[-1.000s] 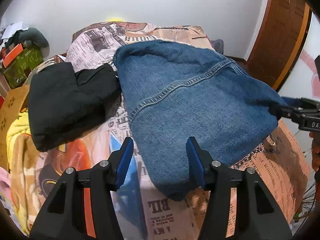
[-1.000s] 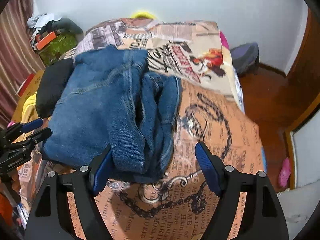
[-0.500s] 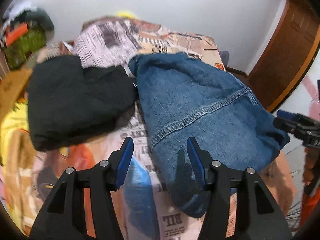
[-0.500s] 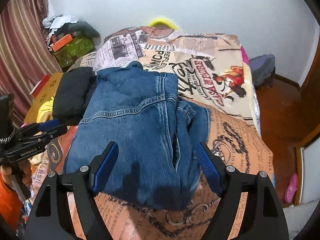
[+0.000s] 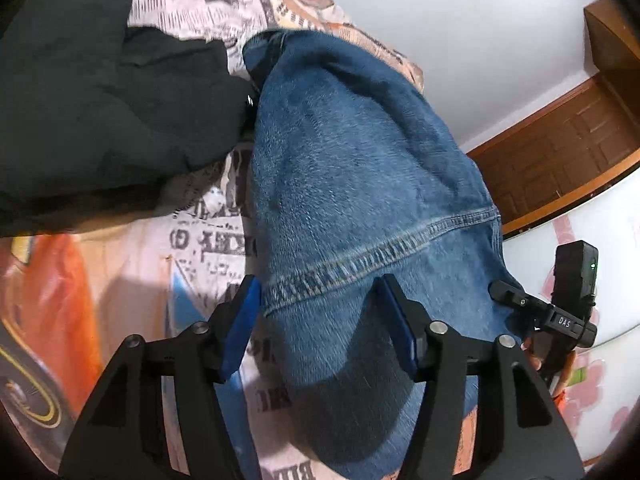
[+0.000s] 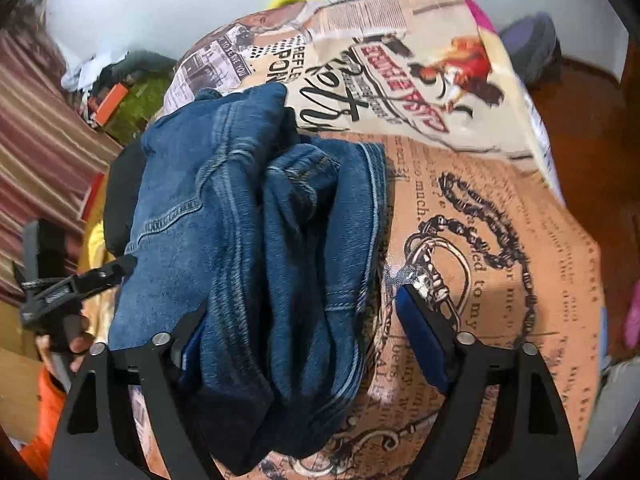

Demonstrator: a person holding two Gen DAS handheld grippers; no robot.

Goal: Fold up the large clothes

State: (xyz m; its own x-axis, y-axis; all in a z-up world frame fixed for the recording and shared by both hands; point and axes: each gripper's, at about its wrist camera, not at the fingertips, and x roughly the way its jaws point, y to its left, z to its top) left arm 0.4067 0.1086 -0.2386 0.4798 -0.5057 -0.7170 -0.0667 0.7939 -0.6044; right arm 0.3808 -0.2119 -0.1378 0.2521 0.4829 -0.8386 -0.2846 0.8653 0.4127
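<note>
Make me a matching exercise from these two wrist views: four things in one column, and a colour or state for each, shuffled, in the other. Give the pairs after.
Things:
1. denim garment
2. dark garment
3. left claw
4. bedspread

Colour or state:
A. black, bunched up beside the denim
B. open, blue pads either side of a denim seam
C. blue, folded into a thick bundle
D. printed with newspaper text and a chain drawing

Pairs: 1-C, 2-A, 3-B, 4-D

"DAS" on right claw (image 5: 516,300)
</note>
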